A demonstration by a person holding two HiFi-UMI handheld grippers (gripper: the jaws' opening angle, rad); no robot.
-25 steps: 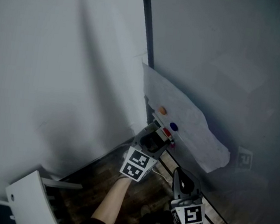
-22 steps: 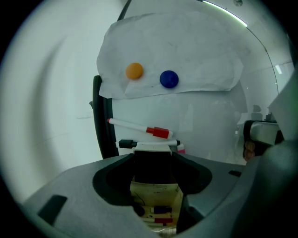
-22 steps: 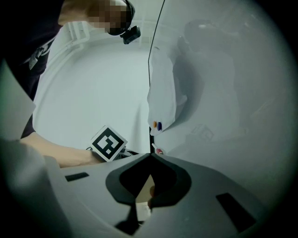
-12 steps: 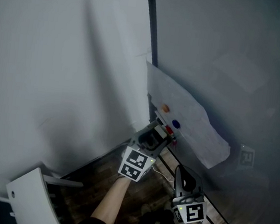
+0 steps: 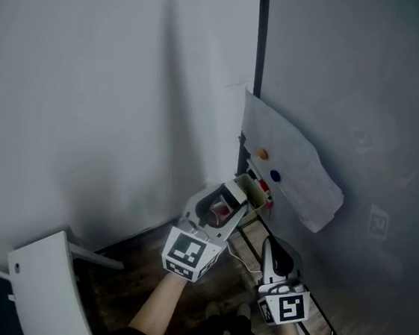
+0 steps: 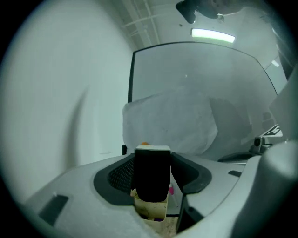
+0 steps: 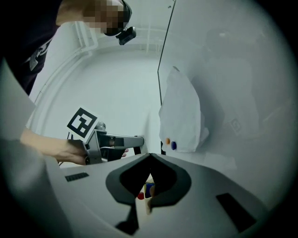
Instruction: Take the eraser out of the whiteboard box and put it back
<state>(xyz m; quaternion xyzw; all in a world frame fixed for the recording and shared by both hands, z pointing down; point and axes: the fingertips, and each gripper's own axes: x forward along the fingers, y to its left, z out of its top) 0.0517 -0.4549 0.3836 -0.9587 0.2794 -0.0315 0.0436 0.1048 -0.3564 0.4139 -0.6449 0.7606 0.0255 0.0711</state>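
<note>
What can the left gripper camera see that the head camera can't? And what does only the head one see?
Only the left gripper view: the ceiling light and a close look at the black eraser gripped by the left gripper, whose jaws have just been closing. Only the head view: the white chair and wooden floor. Both: the paper sheet and the whiteboard box.
</note>
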